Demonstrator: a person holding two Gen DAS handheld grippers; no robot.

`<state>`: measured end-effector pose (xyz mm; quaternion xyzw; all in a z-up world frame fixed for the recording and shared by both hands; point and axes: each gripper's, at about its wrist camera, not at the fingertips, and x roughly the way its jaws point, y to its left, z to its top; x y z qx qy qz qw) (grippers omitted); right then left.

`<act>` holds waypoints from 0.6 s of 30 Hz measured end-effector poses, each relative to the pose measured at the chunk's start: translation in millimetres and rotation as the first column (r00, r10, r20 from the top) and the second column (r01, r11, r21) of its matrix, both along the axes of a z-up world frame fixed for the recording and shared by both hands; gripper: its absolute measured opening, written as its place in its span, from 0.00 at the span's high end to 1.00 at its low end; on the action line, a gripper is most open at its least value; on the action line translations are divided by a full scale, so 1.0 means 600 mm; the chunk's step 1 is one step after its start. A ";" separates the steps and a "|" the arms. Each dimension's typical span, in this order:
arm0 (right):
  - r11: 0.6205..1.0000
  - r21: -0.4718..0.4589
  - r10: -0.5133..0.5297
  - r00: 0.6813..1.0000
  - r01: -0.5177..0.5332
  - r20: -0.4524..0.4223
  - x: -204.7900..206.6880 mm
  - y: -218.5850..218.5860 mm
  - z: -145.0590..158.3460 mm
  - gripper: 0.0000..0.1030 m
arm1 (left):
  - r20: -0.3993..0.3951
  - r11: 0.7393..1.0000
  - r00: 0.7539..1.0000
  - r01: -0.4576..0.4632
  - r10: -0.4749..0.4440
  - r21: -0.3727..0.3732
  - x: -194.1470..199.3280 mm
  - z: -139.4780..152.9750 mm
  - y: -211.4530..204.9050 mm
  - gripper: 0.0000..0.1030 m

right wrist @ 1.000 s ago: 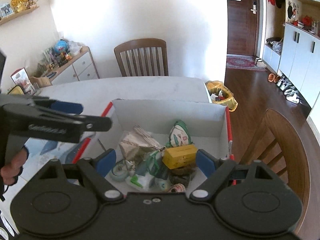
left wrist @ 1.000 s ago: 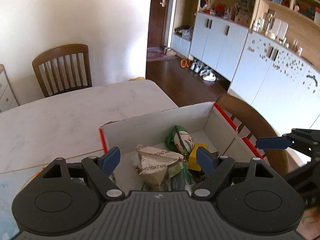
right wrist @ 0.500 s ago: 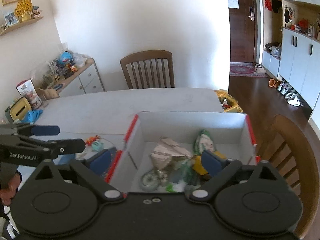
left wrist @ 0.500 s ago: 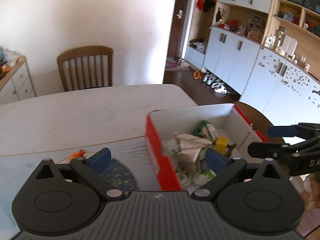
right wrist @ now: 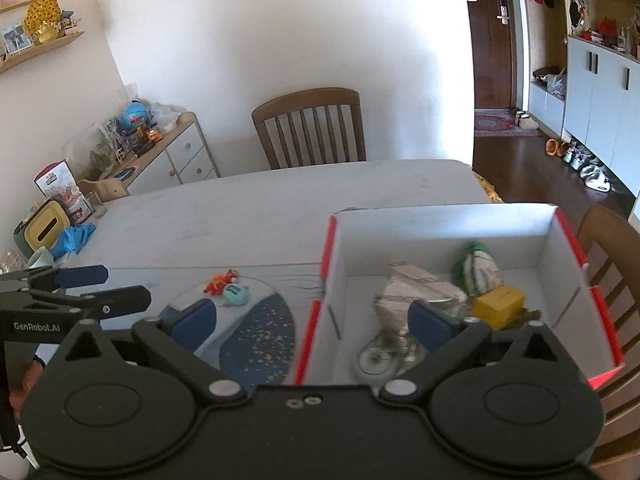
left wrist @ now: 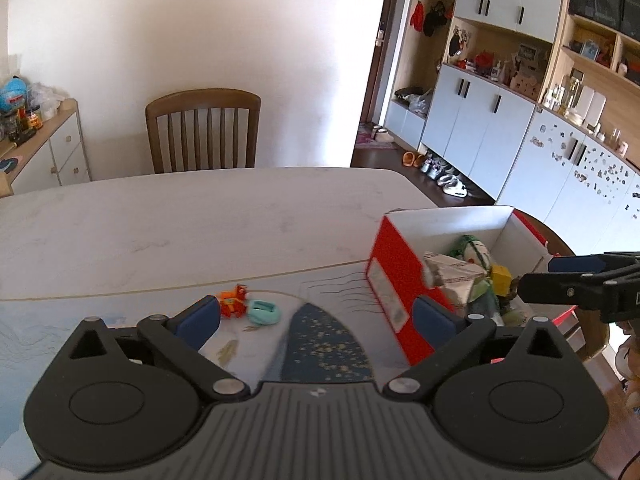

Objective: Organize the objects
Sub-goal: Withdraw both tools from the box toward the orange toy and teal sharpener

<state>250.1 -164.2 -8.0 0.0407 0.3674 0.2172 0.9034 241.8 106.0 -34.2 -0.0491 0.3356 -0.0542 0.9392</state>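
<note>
A red and white cardboard box [left wrist: 400, 280] [right wrist: 440, 228] stands on the table's right side. In it lie a silver packet [right wrist: 416, 284], a yellow block [right wrist: 498, 306], a green and white item [right wrist: 478, 268] and a round tin [right wrist: 376, 358]. Left of the box, an orange toy [left wrist: 232, 304] [right wrist: 220, 280] and a teal piece [left wrist: 263, 312] [right wrist: 236, 294] rest on a mat. My left gripper [left wrist: 316, 316] is open and empty above the mat, near the two small things. The jaws of my right gripper [right wrist: 313, 319] are opening, empty, over the box's left wall.
The mat has a dark blue patch [left wrist: 320, 344]. One wooden chair [left wrist: 204, 132] stands at the table's far side and another [right wrist: 612, 240] right of the box. A yellow tissue box [right wrist: 42, 232] and a blue cloth [right wrist: 74, 238] lie at the table's left end.
Both grippers have slid left, away from above the box's contents, and their jaws have widened. The orange toy and the teal piece have come into view.
</note>
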 end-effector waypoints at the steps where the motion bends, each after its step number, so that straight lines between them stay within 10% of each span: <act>1: 1.000 -0.001 0.003 1.000 -0.003 0.000 0.002 0.009 -0.001 0.01 | 0.004 1.000 1.000 -0.001 0.001 0.001 0.000 -0.003 0.007 0.00; 18: 0.980 -0.119 0.156 0.987 -0.158 -0.026 0.055 0.180 -0.045 0.10 | -0.037 0.994 0.999 -0.007 0.011 0.108 0.090 -0.106 0.146 0.00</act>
